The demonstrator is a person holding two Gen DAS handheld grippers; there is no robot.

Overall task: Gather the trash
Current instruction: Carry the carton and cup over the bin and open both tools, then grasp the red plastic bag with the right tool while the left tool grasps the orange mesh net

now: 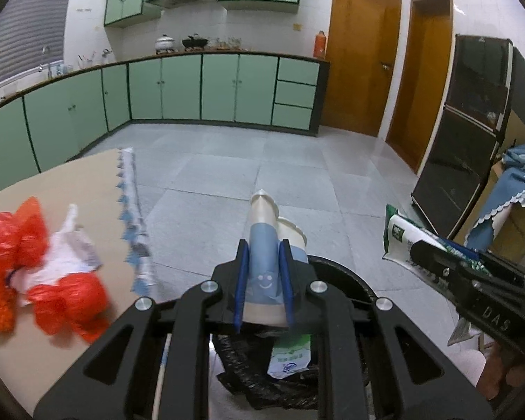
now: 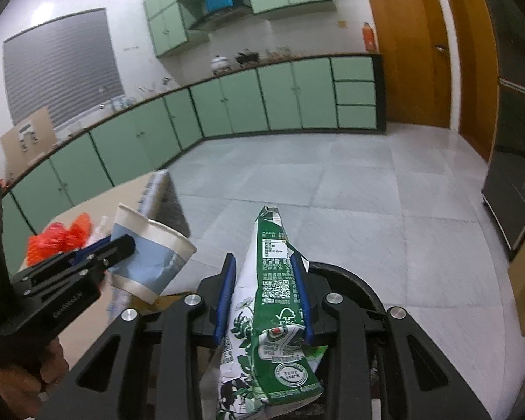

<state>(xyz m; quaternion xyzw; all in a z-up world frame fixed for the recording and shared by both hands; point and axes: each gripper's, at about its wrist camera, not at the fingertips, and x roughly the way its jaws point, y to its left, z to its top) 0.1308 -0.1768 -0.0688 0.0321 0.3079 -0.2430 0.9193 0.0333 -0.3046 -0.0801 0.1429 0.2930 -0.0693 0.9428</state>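
1. The left gripper (image 1: 263,281) is clamped narrowly on a squashed white-and-blue paper cup (image 1: 262,245), over the black-lined trash bin (image 1: 346,273).
2. The right gripper (image 2: 265,294) grasps a flattened green-and-white carton (image 2: 273,301) above the same bin.
3. Only the left wrist view shows a discarded white-green wrapper (image 1: 290,357) inside, and crumpled red plastic bags (image 1: 35,262) on the tan table (image 1: 94,175).

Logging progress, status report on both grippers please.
Left gripper shut on paper cup. Right gripper shut on green carton. Bin below, red bag waiting on table.
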